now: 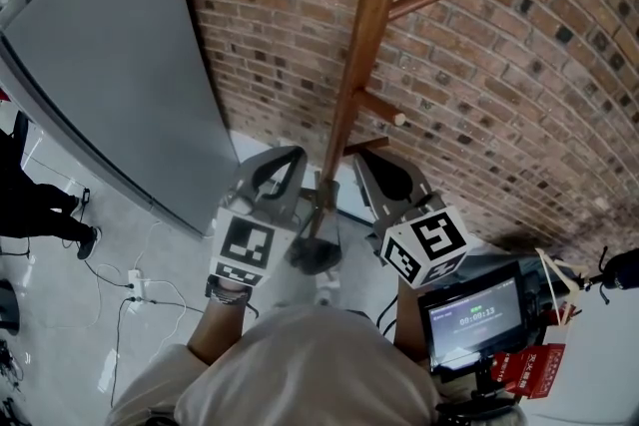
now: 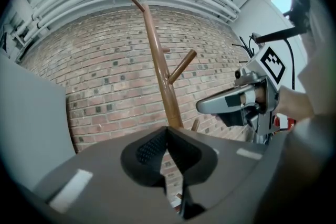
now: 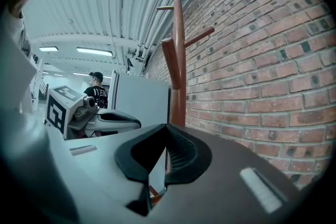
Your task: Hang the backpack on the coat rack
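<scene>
1. The backpack should be soft and saggy, with some weight; its top loop is the best place to grip.
2. The left tongs (image 2: 167, 131) and right tongs (image 3: 166, 128) are fully closed and hold nothing.
3. A dark lump (image 1: 315, 254) at the foot of the coat rack (image 1: 369, 35), below and between the tongs, may be the backpack; I cannot tell.

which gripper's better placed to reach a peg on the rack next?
Right, probably. The right gripper sits just beside the low pegs, which stick out on its side of the pole; the left gripper is across it.
</scene>
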`<act>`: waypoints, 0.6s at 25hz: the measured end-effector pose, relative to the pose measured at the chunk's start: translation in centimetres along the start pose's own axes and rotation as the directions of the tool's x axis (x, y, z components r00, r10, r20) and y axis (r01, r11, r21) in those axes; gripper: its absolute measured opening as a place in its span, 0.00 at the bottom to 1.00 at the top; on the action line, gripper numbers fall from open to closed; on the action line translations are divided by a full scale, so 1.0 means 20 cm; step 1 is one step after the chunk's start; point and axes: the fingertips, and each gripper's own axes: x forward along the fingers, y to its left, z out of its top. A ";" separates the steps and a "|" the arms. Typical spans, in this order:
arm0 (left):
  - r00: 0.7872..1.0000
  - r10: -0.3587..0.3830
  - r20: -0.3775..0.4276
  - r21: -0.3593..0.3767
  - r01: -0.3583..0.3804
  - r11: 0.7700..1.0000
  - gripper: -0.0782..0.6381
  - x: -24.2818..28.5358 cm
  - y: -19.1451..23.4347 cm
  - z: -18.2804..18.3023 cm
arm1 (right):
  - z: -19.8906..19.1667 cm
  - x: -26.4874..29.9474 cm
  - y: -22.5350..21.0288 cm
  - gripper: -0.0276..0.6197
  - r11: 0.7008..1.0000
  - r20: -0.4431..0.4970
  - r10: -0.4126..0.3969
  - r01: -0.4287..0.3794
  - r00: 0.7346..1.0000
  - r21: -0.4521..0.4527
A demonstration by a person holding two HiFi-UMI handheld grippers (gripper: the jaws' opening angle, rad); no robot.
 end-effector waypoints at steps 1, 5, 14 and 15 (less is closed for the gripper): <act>1.000 -0.001 0.000 0.000 0.001 1.000 0.11 0.00 0.00 0.00 | 0.00 0.00 0.00 0.04 1.000 0.001 0.000 0.000 1.000 0.001; 1.000 -0.005 0.000 0.002 0.005 1.000 0.11 0.00 -0.01 0.00 | 0.00 -0.01 -0.01 0.04 1.000 0.006 -0.003 0.003 1.000 0.010; 1.000 -0.017 0.001 0.005 0.017 1.000 0.11 0.01 -0.03 -0.01 | -0.03 -0.02 -0.02 0.04 1.000 -0.002 -0.006 0.006 1.000 0.016; 1.000 -0.019 0.001 0.004 0.019 1.000 0.11 0.01 -0.04 -0.01 | -0.03 -0.02 -0.02 0.04 1.000 -0.004 -0.005 0.005 1.000 0.016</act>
